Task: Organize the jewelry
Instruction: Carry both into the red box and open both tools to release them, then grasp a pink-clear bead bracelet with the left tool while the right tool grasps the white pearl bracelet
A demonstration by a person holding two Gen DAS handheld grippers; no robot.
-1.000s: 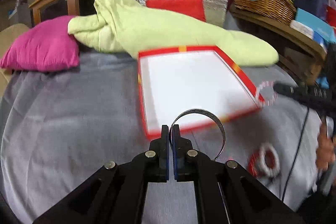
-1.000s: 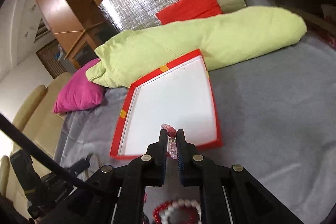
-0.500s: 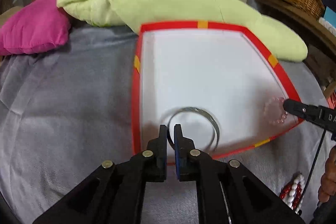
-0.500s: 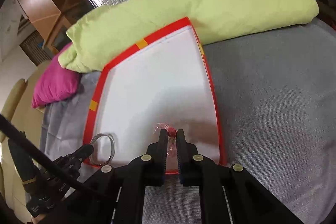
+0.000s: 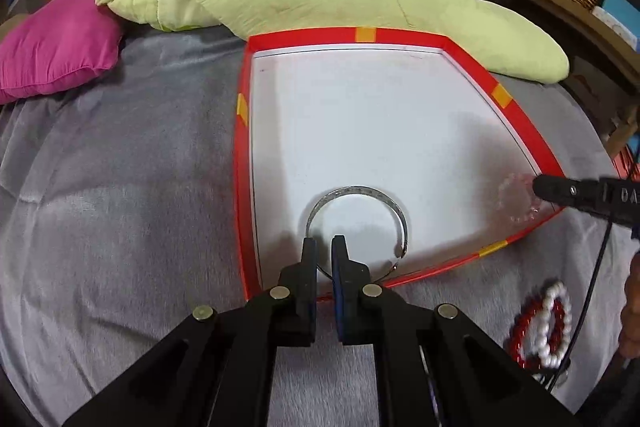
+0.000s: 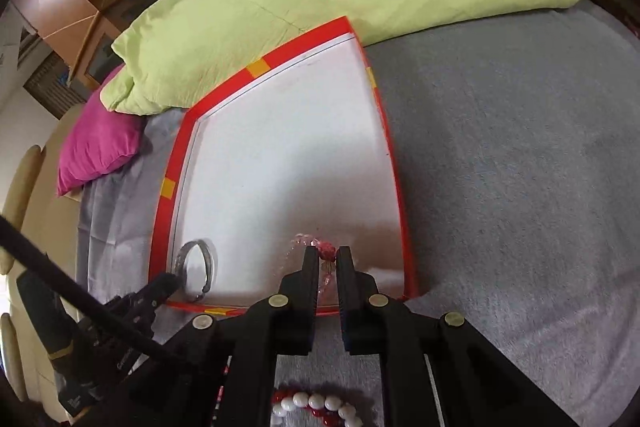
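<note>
Lowering into the red-rimmed tray (image 5: 242, 187), the left gripper (image 5: 324, 247) is pinching a silver bangle (image 5: 360, 193), the right gripper (image 6: 329, 259) a clear beaded bracelet (image 6: 326, 251); next, both jaws should part.

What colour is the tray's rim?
Red with small orange-yellow patches on the tray; clearest in the left wrist view.
</note>
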